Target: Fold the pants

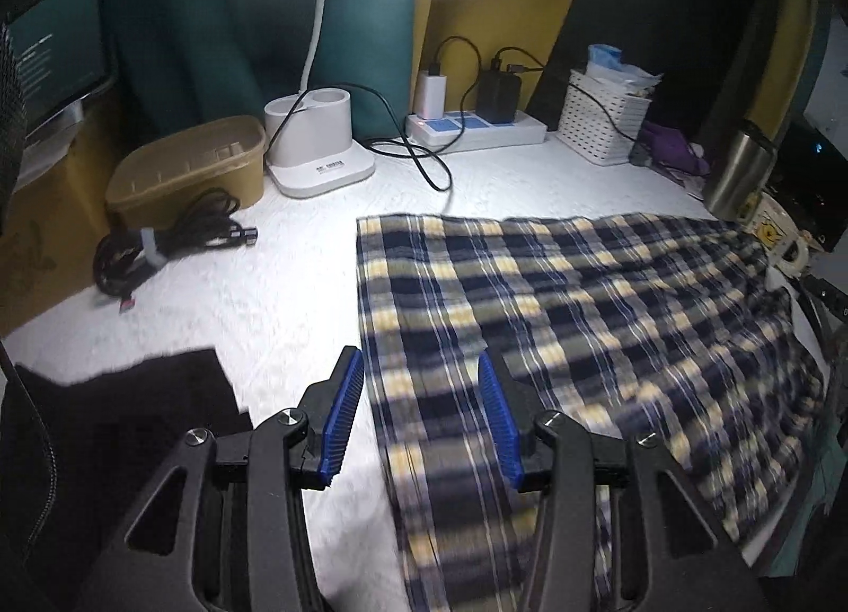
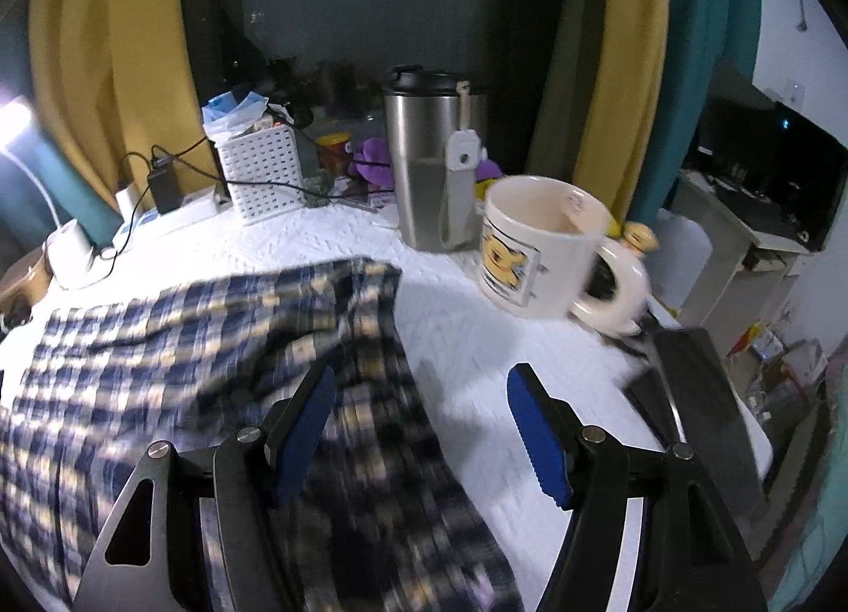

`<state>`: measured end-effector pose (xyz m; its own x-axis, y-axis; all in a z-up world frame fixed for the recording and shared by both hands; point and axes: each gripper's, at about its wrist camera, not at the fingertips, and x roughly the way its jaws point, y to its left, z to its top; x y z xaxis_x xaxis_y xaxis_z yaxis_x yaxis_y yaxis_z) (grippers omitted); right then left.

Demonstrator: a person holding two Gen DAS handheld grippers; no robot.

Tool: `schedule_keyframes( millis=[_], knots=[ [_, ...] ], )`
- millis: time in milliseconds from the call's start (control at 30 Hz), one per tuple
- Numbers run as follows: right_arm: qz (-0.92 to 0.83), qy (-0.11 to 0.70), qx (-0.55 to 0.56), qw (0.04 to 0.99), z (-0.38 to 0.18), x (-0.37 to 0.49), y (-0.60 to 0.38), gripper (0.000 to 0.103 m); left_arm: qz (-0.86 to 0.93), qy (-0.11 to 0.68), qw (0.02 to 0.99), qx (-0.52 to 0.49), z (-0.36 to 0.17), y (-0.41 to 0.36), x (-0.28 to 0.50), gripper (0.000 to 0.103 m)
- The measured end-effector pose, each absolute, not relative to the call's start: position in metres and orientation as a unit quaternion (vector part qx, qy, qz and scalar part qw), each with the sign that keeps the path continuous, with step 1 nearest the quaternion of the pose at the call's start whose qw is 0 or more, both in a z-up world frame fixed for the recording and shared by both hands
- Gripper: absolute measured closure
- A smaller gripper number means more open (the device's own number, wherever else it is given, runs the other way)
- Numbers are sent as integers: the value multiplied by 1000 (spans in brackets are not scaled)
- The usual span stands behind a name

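Note:
Blue, yellow and white plaid pants (image 1: 583, 304) lie spread flat on the white table (image 1: 275, 283). In the left wrist view my left gripper (image 1: 418, 355) hovers over their left edge. It is open, with its blue pads (image 1: 344, 410) apart and pressing on nothing. In the right wrist view the pants (image 2: 185, 347) fill the left and lower part, with a rumpled edge near the middle. My right gripper (image 2: 422, 373) is open above that edge, its left finger over the cloth and its right finger over the bare table (image 2: 477, 363).
A cream mug (image 2: 540, 251) and a steel tumbler (image 2: 424, 161) stand just beyond the pants' right end. At the back are a white basket (image 1: 604, 119), a power strip (image 1: 477, 127), a lamp base (image 1: 312, 145) and a brown tub (image 1: 191, 167). Black cables (image 1: 164, 246) and dark cloth (image 1: 159, 400) lie on the left.

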<state>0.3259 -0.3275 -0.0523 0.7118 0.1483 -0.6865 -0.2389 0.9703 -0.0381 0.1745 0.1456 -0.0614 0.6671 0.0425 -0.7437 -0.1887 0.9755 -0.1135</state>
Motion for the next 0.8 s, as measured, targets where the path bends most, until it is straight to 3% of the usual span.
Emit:
schedule_keyframes(
  millis=[133, 200, 267, 733, 800],
  knots=[
    [97, 367, -71, 922, -55, 293, -341, 32, 48, 396, 913, -89, -63, 131, 156, 58],
    [94, 367, -71, 923, -57, 280, -348, 21, 41, 393, 914, -90, -64, 124, 148, 58],
    [91, 365, -76, 924, -59, 265, -357, 17, 35, 390, 916, -90, -65, 115, 138, 58],
    [105, 361, -151, 914, -94, 186, -374, 15, 10, 384, 920, -80, -83, 76, 91, 52],
    [116, 358, -163, 912, -99, 178, -366, 3, 9, 383, 920, -77, -86, 74, 87, 52]
  ],
)
